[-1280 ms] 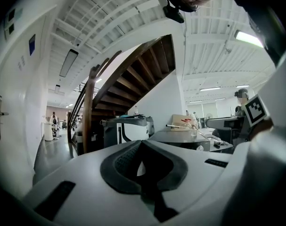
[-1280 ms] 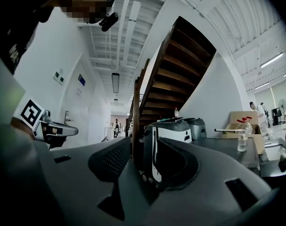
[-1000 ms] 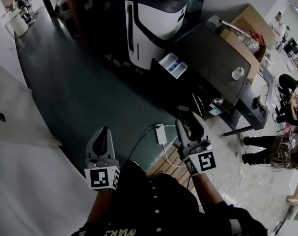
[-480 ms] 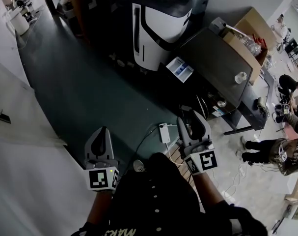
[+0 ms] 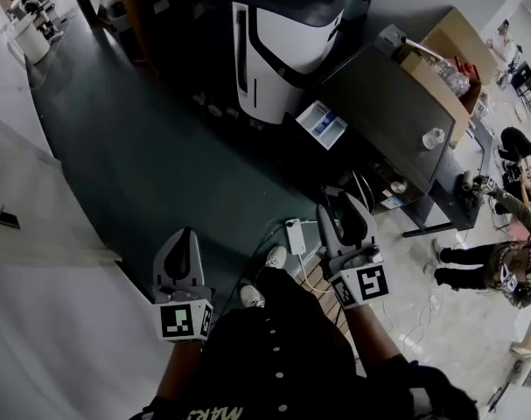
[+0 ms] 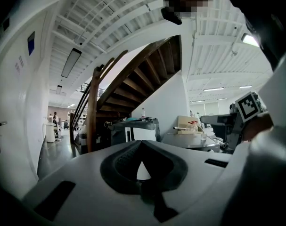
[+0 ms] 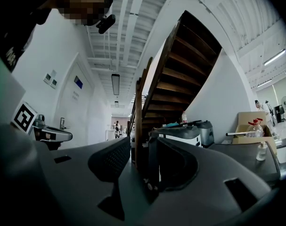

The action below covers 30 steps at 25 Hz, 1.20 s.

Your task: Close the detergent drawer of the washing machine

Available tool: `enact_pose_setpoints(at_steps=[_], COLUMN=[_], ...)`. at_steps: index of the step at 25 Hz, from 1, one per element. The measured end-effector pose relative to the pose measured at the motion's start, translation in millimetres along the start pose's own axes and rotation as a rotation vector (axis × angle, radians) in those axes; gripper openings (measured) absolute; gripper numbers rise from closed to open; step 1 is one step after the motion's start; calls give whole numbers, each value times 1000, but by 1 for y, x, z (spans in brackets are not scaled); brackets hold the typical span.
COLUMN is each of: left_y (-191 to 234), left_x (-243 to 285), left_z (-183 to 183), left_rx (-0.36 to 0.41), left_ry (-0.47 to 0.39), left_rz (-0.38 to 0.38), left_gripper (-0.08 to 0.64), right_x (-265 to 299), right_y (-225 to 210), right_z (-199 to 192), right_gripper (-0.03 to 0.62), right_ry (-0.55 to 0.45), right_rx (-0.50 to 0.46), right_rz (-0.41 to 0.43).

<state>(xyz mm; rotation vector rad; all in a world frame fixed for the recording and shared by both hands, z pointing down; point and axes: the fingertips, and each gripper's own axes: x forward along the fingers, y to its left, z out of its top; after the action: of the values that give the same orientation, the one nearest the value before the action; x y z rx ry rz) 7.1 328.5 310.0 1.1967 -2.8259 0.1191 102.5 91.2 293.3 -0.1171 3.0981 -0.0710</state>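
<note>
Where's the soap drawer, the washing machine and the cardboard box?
detergent drawer [image 5: 322, 122], head view, its open white tray.
washing machine [image 5: 386, 103], head view, its dark top.
cardboard box [image 5: 453, 35], head view, its brown side.

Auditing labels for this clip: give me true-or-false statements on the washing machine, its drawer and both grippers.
The detergent drawer stands pulled out of the washing machine. True.
The right gripper grips the drawer. False: it is well short of it, jaws apart, empty.
The left gripper has its jaws together, nothing between. True.
The machine's top is bare. False: a small white container stands on it.
</note>
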Motion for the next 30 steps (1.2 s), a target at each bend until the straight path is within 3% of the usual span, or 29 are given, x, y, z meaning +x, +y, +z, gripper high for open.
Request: enact_pose_setpoints(at_steps=[18,30], left_y=[-25,-34], left_x=[93,179], left_z=[2,25], left_rx=[26,52], left_ry=[11,-10], left_rz=[-61,-71], left_gripper=[14,14], right_x=[44,99], right_y=[-84,-152], right_z=[-10,-2], right_gripper=[176,176], right_ry=[4,-26], right_rx=[16,14], right_rz=[-61,-80])
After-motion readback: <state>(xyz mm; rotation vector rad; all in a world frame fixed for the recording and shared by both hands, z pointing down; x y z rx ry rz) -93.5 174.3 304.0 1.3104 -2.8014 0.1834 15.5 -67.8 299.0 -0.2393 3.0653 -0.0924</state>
